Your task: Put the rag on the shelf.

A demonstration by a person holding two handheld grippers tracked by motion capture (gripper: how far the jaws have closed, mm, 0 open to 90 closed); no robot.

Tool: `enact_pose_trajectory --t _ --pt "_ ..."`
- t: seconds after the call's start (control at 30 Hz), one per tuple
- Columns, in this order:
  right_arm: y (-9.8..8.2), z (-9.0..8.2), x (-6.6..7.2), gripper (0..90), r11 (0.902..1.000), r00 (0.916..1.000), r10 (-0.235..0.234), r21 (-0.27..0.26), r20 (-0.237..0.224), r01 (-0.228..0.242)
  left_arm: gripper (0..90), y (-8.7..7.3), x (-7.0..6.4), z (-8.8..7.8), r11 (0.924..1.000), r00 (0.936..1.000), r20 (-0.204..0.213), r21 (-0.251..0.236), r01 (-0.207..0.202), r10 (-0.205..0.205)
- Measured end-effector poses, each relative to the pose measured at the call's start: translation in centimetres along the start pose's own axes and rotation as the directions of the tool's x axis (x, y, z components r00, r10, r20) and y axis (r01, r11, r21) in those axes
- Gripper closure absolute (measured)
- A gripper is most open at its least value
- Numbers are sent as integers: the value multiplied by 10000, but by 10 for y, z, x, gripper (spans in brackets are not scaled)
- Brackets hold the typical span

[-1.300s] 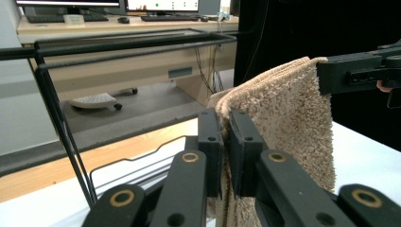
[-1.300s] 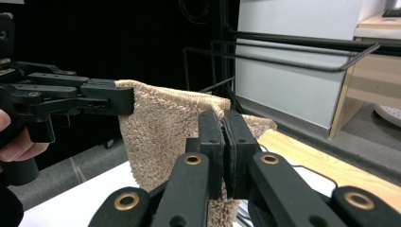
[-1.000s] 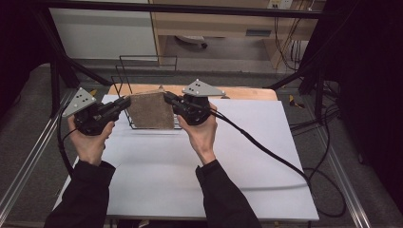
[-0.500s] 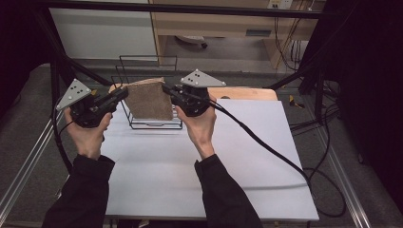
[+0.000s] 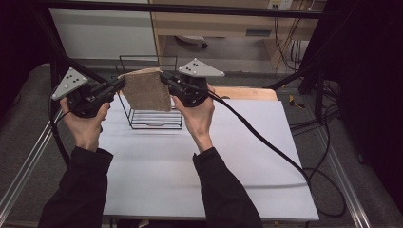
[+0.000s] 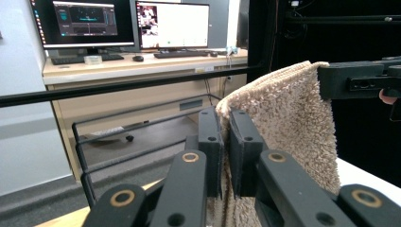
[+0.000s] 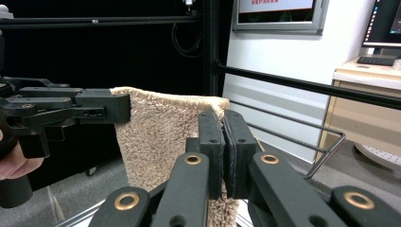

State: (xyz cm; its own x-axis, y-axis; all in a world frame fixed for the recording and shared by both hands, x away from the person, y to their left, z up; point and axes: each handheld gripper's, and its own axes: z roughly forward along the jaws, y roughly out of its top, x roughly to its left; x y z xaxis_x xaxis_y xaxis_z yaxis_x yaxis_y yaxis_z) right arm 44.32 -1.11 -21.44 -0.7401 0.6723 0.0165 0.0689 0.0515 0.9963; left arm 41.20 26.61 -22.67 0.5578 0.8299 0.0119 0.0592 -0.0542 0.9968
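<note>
— What are the two hands doing?

— Each is holding a claw up over the far left part of the white counter (image 5: 247, 156). The left claw (image 5: 115, 87) is pinching the left top corner of a tan towel (image 5: 148, 89), and the right claw (image 5: 167, 79) is pinching the right top corner. In the left gripper view the jaws are pressing together with the towel's edge running between them; in the right gripper view the jaws are squeezing the towel's upper edge too.

— And where is the towel hanging?

— It is hanging in the air between the two claws, spread flat, with its lower edge dropping in front of a black wire rack (image 5: 154, 116) that is standing on the counter. I cannot tell whether the towel is touching the rack.

— Anything else around?

— A black cable (image 5: 266, 142) is trailing from the right claw across the counter to the right. Beyond the rack, in the left gripper view, a desk with two lit monitors (image 6: 172, 23) is standing far off.
</note>
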Motion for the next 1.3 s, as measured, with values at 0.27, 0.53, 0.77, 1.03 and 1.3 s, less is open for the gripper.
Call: enact_pose_trajectory --t 0.27,0.53,0.77,1.03,1.3 --pt "8 6 -4 878 9999 10000 25 -120 56 -24 843 10 4 5 9999 9998 -118 -3 -154 154" --pt "16 13 -11 878 9997 9999 42 -231 120 -39 844 18 11 13 9999 9999 -104 -99 -124 123" --pt "25 19 -15 878 9997 9997 17 -255 224 -11 844 27 16 19 9998 9997 -222 -181 -90 86" --pt "33 23 -17 879 9995 9998 -4 -317 204 10 847 37 20 20 9993 9997 -230 -354 -107 99" --pt "46 27 -18 880 9982 9993 -219 -555 318 236 847 49 22 22 9980 9987 -387 -526 -337 317"
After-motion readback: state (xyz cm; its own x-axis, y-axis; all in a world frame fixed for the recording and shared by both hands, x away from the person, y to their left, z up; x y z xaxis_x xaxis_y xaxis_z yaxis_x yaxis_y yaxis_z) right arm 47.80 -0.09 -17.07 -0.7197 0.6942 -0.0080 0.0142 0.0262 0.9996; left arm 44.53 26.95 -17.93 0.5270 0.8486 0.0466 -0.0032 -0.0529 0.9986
